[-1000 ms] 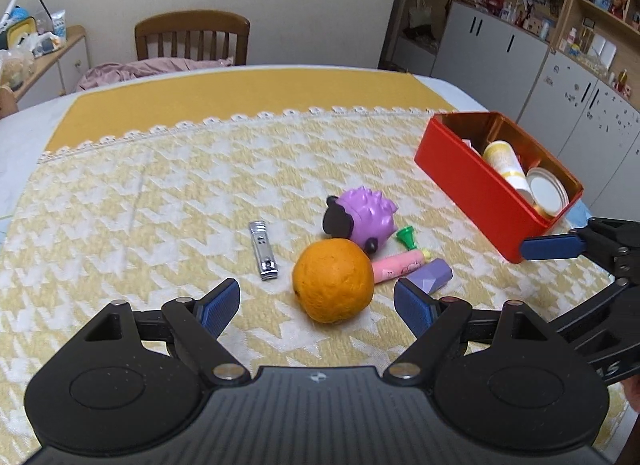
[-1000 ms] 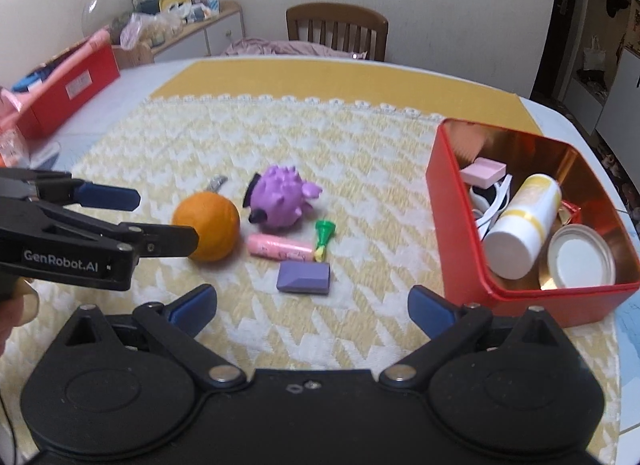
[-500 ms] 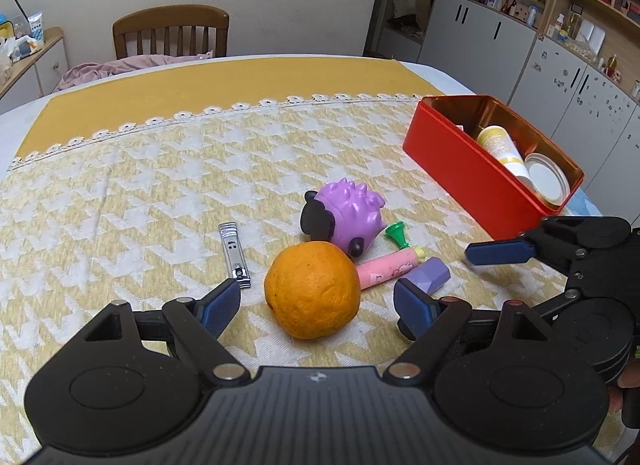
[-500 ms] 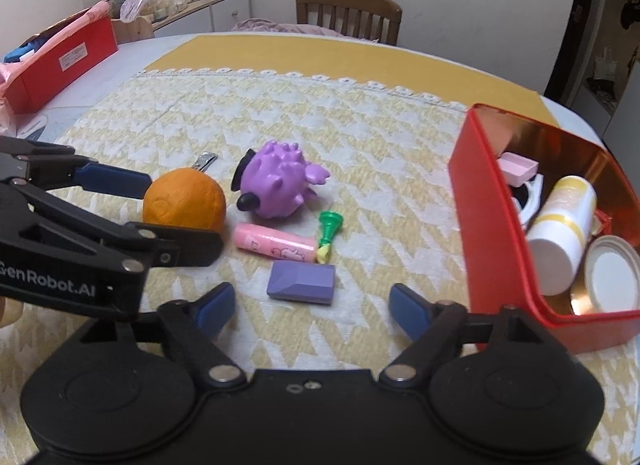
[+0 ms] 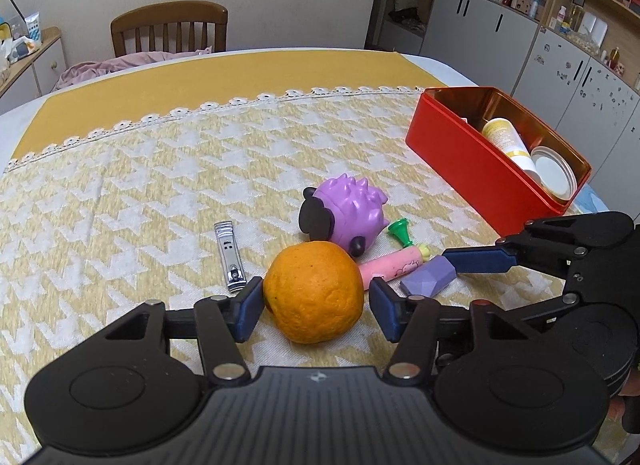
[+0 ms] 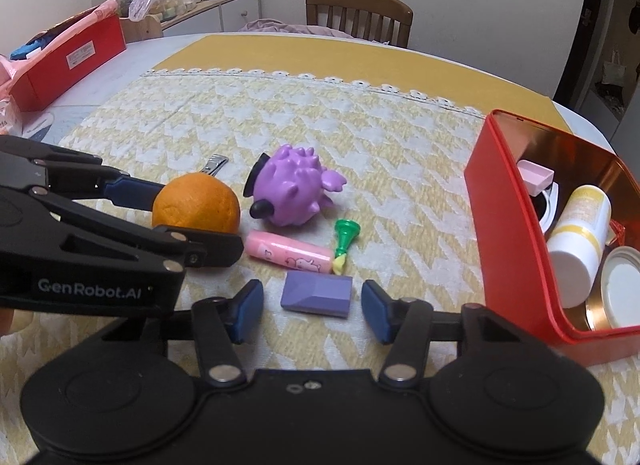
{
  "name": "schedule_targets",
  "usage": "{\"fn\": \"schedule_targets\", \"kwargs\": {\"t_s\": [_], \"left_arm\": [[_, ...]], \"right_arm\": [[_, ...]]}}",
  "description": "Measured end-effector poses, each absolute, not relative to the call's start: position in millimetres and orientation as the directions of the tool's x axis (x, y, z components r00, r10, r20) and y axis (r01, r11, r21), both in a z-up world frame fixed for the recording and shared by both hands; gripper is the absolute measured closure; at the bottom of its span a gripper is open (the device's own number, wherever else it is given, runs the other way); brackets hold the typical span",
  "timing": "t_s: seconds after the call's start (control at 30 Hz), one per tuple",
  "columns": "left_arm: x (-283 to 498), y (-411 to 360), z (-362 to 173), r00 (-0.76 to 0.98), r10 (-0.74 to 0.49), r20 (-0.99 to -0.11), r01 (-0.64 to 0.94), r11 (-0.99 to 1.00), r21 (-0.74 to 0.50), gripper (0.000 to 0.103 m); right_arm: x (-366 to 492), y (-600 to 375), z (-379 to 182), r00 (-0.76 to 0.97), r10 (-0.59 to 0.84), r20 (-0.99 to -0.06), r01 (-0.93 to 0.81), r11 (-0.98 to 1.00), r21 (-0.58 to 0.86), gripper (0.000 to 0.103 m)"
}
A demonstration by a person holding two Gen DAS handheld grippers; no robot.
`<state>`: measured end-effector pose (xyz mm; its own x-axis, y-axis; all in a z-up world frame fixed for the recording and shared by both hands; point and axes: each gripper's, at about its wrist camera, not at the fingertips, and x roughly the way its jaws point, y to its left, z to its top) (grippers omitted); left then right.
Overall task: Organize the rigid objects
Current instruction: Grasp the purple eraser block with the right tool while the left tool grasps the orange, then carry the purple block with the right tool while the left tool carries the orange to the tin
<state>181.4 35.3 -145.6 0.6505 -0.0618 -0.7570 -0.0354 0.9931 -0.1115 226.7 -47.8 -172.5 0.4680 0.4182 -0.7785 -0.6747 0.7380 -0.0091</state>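
Observation:
An orange (image 5: pixel 314 291) lies on the yellow houndstooth cloth between the pads of my left gripper (image 5: pixel 316 301). Its jaws are closing; the left pad sits at the peel and a thin gap shows on the right. A flat purple block (image 6: pixel 316 293) lies between the pads of my right gripper (image 6: pixel 312 305), which is also closing, with small gaps on both sides. Just beyond lie a pink tube (image 6: pixel 288 255), a green piece (image 6: pixel 344 239), a purple spiky toy (image 5: pixel 348 213) and a nail clipper (image 5: pixel 230 257). The two grippers stand side by side, close together.
An open red tin (image 6: pixel 508 225) stands to the right, holding a white and yellow bottle (image 6: pixel 580 225), a round lid and a pink piece. A red box (image 6: pixel 72 61) rests at the table's far left. A wooden chair (image 5: pixel 170 27) stands behind the table.
Both grippers have come down and closer to the table. The left jaws have narrowed around the orange, and the right jaws have narrowed around the purple block.

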Motion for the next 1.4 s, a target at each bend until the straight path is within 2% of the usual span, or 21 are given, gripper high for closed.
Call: {"fn": "schedule_targets", "kwargs": {"t_s": [0.13, 0.17, 0.8, 1.4], "left_arm": [[182, 35, -146, 0.649, -0.059, -0.759, -0.038, 0.993, -0.11, 0.05], [183, 35, -146, 0.649, -0.059, -0.759, -0.039, 0.993, -0.11, 0.05], [168, 32, -138, 0.622, -0.018, -0.783, -0.079, 0.993, -0.086, 0.051], [155, 10, -78, 0.666, -0.051, -0.744, -0.073, 0.989, -0.132, 0.051]], "right_arm": [[226, -48, -172, 0.469, 0.416, -0.779, -0.672, 0.74, -0.009, 0.067], [226, -48, -171, 0.468, 0.416, -0.779, -0.672, 0.741, -0.009, 0.067], [216, -75, -147, 0.506, 0.407, -0.761, -0.643, 0.766, -0.017, 0.068], [202, -117, -86, 0.557, 0.473, -0.682, -0.637, 0.771, 0.014, 0.067]]}}
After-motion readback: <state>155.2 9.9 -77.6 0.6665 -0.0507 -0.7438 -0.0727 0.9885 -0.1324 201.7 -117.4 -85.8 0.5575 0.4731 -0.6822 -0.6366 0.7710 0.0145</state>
